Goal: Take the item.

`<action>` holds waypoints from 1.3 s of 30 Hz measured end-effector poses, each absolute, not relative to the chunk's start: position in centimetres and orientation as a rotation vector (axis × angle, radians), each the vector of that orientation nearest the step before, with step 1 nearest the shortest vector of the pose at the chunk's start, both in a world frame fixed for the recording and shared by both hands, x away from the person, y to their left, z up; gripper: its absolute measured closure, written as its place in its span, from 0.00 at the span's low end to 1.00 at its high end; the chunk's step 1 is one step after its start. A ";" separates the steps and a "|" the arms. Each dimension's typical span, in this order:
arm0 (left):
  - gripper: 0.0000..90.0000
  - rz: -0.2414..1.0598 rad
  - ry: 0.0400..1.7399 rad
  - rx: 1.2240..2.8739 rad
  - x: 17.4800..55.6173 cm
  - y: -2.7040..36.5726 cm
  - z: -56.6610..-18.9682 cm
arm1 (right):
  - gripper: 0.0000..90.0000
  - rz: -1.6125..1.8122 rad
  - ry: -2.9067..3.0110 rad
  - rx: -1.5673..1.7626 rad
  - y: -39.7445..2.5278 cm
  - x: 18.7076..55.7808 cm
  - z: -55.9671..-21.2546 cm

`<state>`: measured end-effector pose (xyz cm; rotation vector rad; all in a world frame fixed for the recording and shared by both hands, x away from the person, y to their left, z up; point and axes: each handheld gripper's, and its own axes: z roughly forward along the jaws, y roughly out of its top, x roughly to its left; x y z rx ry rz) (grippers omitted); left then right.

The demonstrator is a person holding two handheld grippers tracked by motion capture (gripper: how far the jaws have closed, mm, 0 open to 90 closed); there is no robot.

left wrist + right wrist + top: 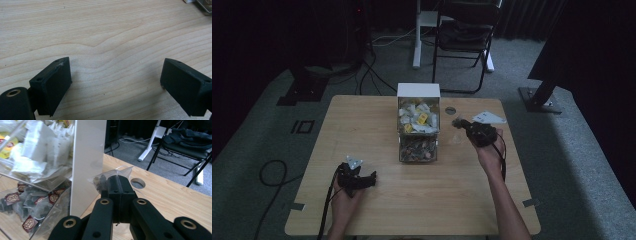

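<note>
While the right gripper (119, 185) pinches a small clear packet (107, 178) with dark contents, its jaws pressed together on the plastic, we see that packet held up just right of the two-tier clear dispenser (418, 125). Upper tier holds white and yellow sachets (417, 119), lower tier holds clear bags with dark red labels (30, 201). We see the left gripper (113, 82) at the near left of the table (377, 210), jaws spread wide, bare wood between them. Broad open tabletop lies across the left and near side. At the far right we note a round hole (450, 110) in the table and a white card (488, 117) near the far edge. Beyond the table, a folding chair (464, 35) on grey carpet.
</note>
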<state>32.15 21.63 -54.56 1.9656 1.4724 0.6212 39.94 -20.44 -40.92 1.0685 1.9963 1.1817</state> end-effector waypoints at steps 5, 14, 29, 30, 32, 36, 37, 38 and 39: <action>0.12 0.620 1.474 1.963 32.1 21.6 -54.6 | 1.00 1.169 1.992 1.089 -20.8 40.5 -41.2; 0.12 0.621 1.474 1.961 32.2 21.6 -54.6 | 1.00 1.140 1.984 1.110 -21.2 41.3 -41.2; 0.12 0.620 1.474 1.964 32.1 21.6 -54.6 | 1.00 1.108 1.967 1.164 -21.9 43.0 -41.9; 0.12 0.620 1.474 1.965 32.1 21.6 -54.6 | 1.00 1.105 1.968 1.166 -21.9 43.0 -41.9; 0.12 0.620 1.474 1.964 32.1 21.6 -54.6 | 1.00 1.101 1.970 1.168 -21.9 43.2 -42.1; 0.12 0.620 1.474 1.964 32.1 21.6 -54.6 | 1.00 1.093 1.974 1.174 -21.9 43.4 -42.3; 0.12 0.620 1.474 1.965 32.1 21.6 -54.6 | 1.00 1.088 1.975 1.175 -21.9 43.5 -42.4; 0.12 0.620 1.474 1.965 32.1 21.6 -54.6 | 1.00 1.086 1.978 1.174 -21.8 43.6 -42.5; 0.12 0.620 1.474 1.964 32.1 21.6 -54.6 | 1.00 1.083 1.978 1.177 -21.8 43.6 -42.5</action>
